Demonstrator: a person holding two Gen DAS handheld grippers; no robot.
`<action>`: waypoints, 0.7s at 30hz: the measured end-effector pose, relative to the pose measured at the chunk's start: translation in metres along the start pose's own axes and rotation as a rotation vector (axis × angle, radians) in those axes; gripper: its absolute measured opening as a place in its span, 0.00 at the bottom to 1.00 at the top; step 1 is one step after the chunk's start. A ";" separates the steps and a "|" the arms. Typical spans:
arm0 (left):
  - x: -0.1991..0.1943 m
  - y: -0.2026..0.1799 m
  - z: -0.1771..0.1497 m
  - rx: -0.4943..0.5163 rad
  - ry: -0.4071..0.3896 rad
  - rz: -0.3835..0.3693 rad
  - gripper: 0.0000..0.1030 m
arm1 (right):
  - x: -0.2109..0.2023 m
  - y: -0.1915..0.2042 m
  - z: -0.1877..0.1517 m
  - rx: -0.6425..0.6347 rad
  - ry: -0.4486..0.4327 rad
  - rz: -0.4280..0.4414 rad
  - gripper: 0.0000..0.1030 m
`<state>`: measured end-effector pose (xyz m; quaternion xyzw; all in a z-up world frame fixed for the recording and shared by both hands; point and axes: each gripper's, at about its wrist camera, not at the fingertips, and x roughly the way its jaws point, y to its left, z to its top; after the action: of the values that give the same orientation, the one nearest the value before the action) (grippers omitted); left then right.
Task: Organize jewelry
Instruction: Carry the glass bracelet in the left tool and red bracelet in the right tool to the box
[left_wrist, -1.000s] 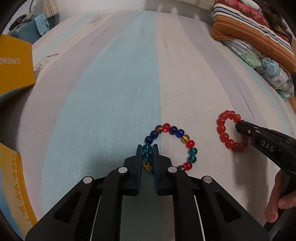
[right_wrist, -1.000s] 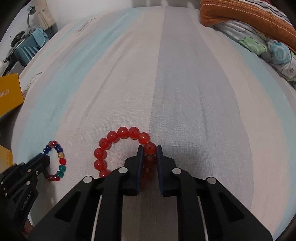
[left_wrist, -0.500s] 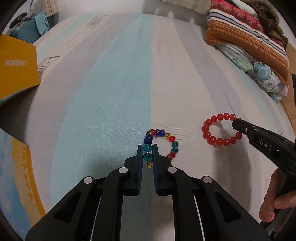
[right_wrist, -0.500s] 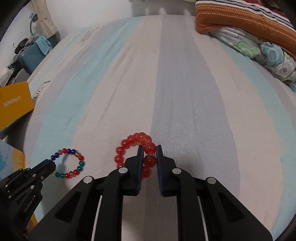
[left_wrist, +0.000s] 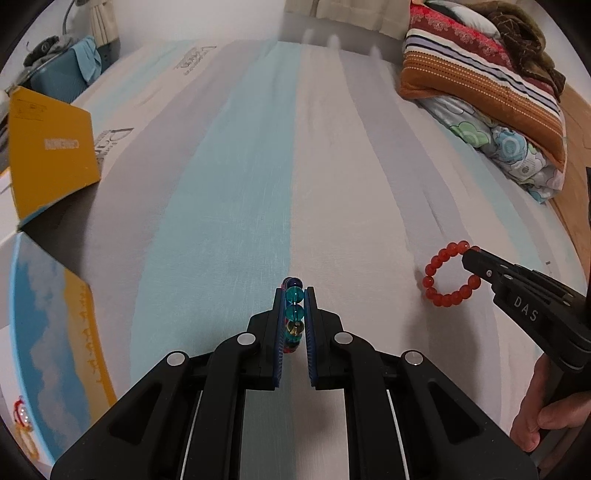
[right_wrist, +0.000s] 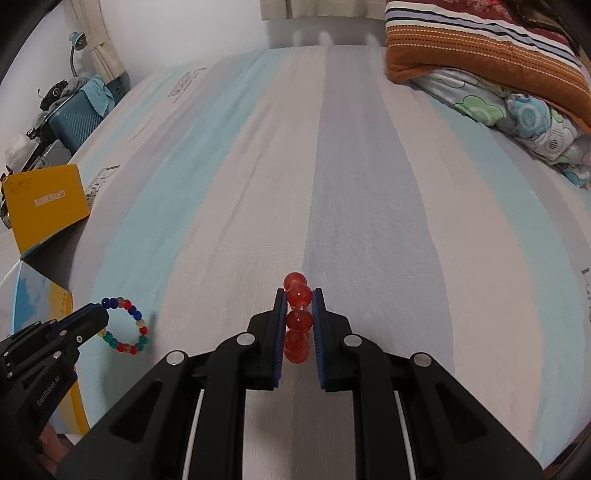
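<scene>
My left gripper (left_wrist: 294, 295) is shut on a multicoloured bead bracelet (left_wrist: 294, 314) and holds it edge-on above the striped bed sheet (left_wrist: 258, 184). The bracelet hangs as a ring in the right wrist view (right_wrist: 125, 325). My right gripper (right_wrist: 298, 295) is shut on a red bead bracelet (right_wrist: 297, 319), also lifted off the sheet. In the left wrist view the red bracelet (left_wrist: 447, 275) hangs as a ring from the right gripper's tip (left_wrist: 471, 258).
A yellow box (left_wrist: 48, 155) and a blue-and-yellow box (left_wrist: 55, 343) lie at the left edge of the bed. Folded blankets and a floral quilt (left_wrist: 498, 110) are piled at the far right. A teal suitcase (right_wrist: 81, 110) stands beyond the bed's left side.
Both grippers have risen from the sheet, each with its bracelet. The bracelets lay flat on the sheet before and now hang from the jaws.
</scene>
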<state>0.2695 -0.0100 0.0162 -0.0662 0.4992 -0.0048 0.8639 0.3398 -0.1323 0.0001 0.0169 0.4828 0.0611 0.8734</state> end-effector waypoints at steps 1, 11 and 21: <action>-0.003 -0.001 -0.002 0.007 0.003 -0.005 0.09 | -0.004 0.000 -0.003 0.001 0.000 -0.002 0.13; -0.037 0.002 -0.024 0.037 0.004 0.010 0.09 | -0.041 0.001 -0.032 -0.005 -0.009 -0.021 0.13; -0.066 0.009 -0.043 0.053 0.007 0.031 0.09 | -0.074 0.012 -0.055 -0.019 -0.029 -0.027 0.13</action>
<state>0.1991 -0.0007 0.0507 -0.0354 0.5030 -0.0051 0.8636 0.2536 -0.1312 0.0345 0.0027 0.4696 0.0537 0.8812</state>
